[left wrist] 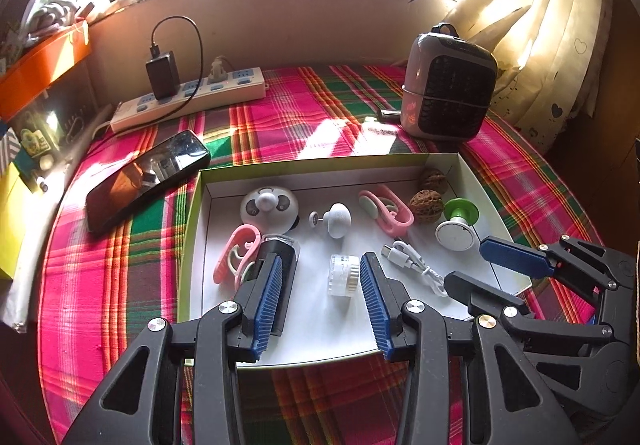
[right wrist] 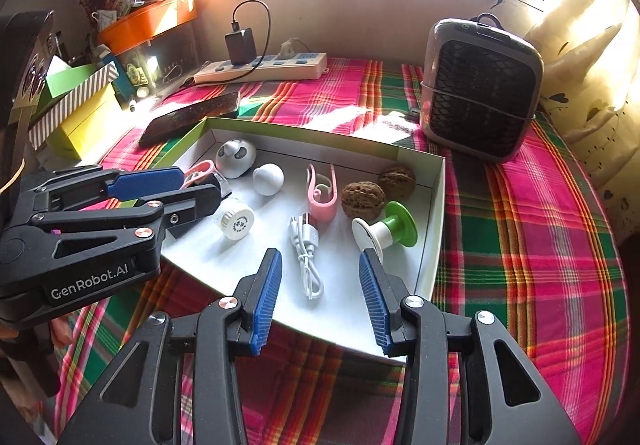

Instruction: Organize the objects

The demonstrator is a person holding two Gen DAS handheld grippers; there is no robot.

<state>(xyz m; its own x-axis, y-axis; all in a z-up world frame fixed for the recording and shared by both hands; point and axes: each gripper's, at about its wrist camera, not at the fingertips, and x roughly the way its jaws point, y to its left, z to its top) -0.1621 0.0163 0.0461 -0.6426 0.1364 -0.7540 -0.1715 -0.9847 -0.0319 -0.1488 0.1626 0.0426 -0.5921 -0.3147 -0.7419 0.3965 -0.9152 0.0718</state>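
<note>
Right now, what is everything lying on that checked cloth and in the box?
box: one, green outside, white inside, middle of the cloth
walnuts: two, brown, far right corner of the box
pink clips: two, one mid-box, one at its left side
panda gadget: one, white and grey, far left of the box
white knob: one, beside the panda gadget
green-and-white spool: one, right side of the box
cable: one, white, coiled, near side of the box
clear jar: one, near middle of the box
phone: one, black, left of the box
power strip: one, white, far left
fan: one, grey, far right
left gripper: black, blue pads, open
right gripper: same, open
</note>
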